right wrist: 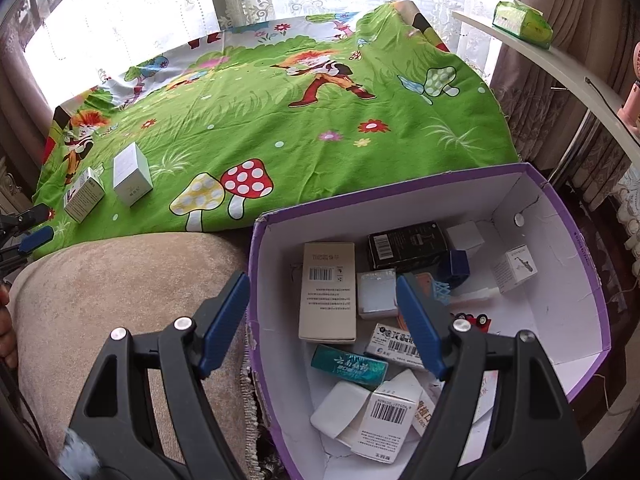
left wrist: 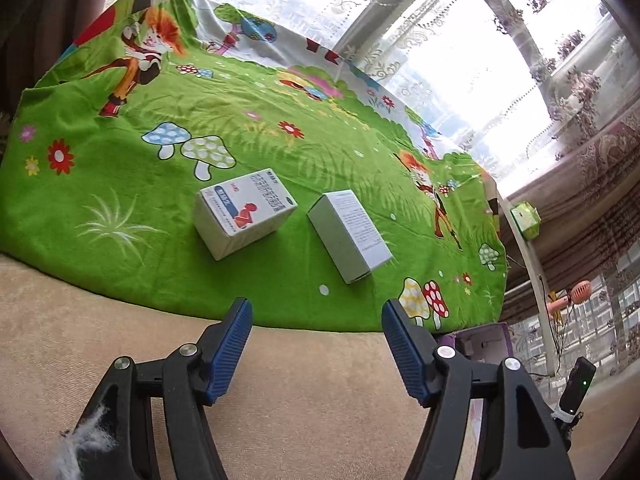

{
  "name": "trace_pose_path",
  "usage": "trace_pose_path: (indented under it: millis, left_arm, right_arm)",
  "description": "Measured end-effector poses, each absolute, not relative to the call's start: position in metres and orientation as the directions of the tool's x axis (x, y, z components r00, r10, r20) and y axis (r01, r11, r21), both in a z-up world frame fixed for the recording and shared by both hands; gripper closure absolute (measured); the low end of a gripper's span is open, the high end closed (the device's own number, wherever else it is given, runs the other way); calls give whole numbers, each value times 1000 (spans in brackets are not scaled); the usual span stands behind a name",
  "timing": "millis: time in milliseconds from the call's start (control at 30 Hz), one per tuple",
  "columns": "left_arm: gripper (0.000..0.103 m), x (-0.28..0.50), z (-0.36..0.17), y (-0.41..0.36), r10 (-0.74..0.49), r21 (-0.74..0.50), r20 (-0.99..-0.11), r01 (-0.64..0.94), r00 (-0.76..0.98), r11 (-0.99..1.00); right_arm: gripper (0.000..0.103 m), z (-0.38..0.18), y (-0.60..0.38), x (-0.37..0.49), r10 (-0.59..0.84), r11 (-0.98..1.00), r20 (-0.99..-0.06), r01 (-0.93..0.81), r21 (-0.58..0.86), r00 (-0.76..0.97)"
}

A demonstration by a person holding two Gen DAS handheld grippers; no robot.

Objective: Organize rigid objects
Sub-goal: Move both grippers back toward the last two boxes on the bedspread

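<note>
Two small cartons lie on the green cartoon cloth [left wrist: 248, 136]: a white box with a red figure print [left wrist: 244, 212] and a plain white box [left wrist: 350, 235] to its right. My left gripper [left wrist: 316, 312] is open and empty, short of both boxes, over the beige cushion. My right gripper [right wrist: 322, 286] is open and empty above the left wall of a purple storage box [right wrist: 576, 240], which holds several small cartons. The two boxes also show far left in the right wrist view: the printed one [right wrist: 83, 194] and the plain one [right wrist: 132, 174].
A beige cushion [right wrist: 120, 280] lies in front of the cloth. A green tissue pack [right wrist: 522, 23] sits on a white shelf at the right. Lace curtains and a window are behind. The left gripper's blue pad [right wrist: 38, 238] shows at the right wrist view's left edge.
</note>
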State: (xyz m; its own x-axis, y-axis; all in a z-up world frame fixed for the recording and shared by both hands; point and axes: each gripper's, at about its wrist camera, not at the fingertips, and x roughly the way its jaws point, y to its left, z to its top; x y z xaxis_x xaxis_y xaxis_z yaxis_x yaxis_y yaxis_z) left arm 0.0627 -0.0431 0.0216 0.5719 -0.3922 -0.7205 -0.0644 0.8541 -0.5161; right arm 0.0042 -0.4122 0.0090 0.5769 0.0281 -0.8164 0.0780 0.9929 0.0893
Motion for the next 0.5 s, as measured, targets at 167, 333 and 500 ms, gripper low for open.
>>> trace_pose_path:
  millis: [167, 333, 500]
  left_arm:
    - [19, 79, 18, -33, -279, -471, -765, -209, 580, 857]
    - [19, 102, 11, -25, -224, -476, -796, -352, 563, 806]
    - [19, 123, 13, -28, -140, -426, -821, -431, 554, 796]
  right_arm:
    - [25, 9, -394, 11, 51, 996, -815, 36, 88, 577]
    - [25, 11, -376, 16, 74, 996, -813, -9, 85, 577]
    - [25, 10, -364, 18, 91, 996, -814, -38, 85, 574]
